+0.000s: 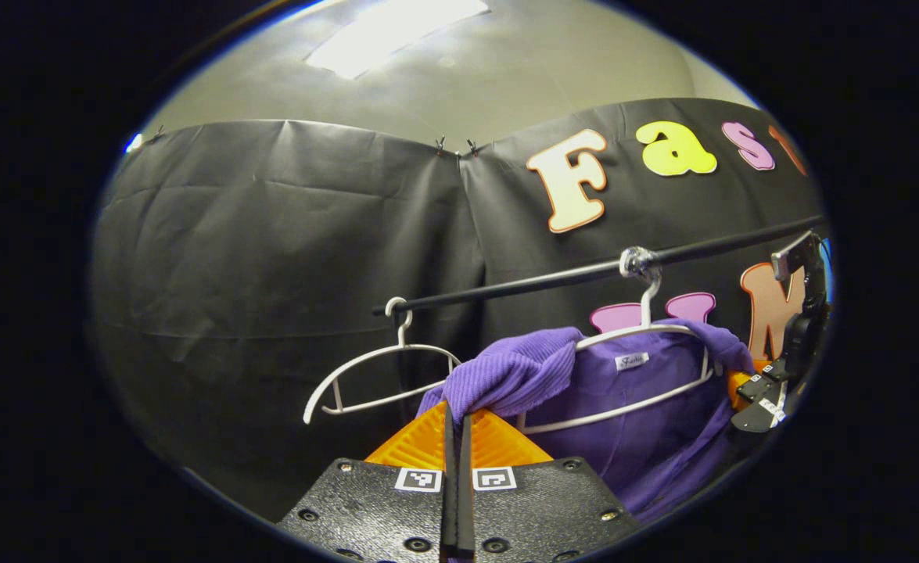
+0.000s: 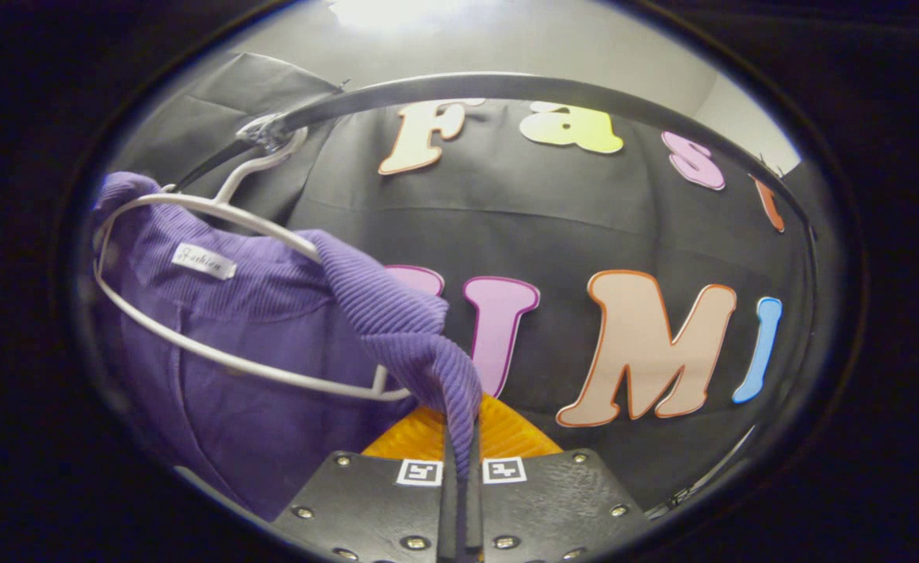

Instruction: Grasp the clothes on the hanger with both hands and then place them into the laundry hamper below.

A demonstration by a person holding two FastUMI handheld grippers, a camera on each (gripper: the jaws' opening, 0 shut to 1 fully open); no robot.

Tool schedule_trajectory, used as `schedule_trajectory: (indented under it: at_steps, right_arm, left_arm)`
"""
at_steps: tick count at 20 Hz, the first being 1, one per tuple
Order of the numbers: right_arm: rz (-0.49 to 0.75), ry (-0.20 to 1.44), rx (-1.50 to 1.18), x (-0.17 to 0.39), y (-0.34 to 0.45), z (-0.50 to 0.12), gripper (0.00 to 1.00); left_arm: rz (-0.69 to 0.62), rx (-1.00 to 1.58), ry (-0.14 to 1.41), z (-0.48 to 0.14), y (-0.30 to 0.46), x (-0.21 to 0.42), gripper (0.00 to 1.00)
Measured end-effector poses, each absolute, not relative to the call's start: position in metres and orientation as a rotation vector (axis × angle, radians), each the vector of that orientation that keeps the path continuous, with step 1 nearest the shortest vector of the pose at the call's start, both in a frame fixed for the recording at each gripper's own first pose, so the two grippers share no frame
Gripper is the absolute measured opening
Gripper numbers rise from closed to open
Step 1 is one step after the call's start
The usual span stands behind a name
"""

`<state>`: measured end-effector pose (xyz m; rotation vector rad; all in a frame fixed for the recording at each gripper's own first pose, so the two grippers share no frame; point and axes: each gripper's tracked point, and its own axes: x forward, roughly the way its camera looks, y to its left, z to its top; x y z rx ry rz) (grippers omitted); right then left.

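Both pairs of fingers are closed tight with purple cloth pinched between them. Left gripper: closed on the near shoulder of the purple garment, a bunched fold of ribbed fabric rising just above the fingertips. Right gripper: closed on the opposite shoulder, a ribbed strip of the same garment running down into the closed fingers.

Garment hangs on a white hanger hooked over the black rail. Both shoulders look pulled partly off the hanger's arms, but the collar and body still drape around the wire frame. A second white hanger hangs bare on the rail, beside the first. In the left gripper view the right gripper also shows far off at the garment's other edge.

Risks, as I judge them:
- Cloth may snag on the hanger's lower bar or arm tips if pulled straight down; the hanger could unhook and come away with it.
- Each grip holds only a thin fold at the fingertips; the garment's weight might slide it free on one side, leaving the piece dangling lopsided.
- Uneven pull could swing the loaded hanger into the bare one.

Laundry hamper: I cannot tell where it sits or what it contains.
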<state>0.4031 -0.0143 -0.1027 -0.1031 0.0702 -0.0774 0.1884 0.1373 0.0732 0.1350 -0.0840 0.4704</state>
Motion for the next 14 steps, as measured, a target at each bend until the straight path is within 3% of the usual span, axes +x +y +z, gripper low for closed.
schedule_trajectory:
  at_steps: [7, 14]
  right_arm:
    - [-0.099, -0.033, -0.122, 0.428, -0.028, -0.062, 0.05]
    - [-0.091, -0.083, -0.141, 0.449, -0.027, -0.048, 0.04]
  left_arm:
    - [0.532, 0.149, -0.153, 0.104, 0.177, 0.195, 0.00]
    - [0.577, 0.218, -0.106, 0.068, 0.212, 0.215, 0.00]
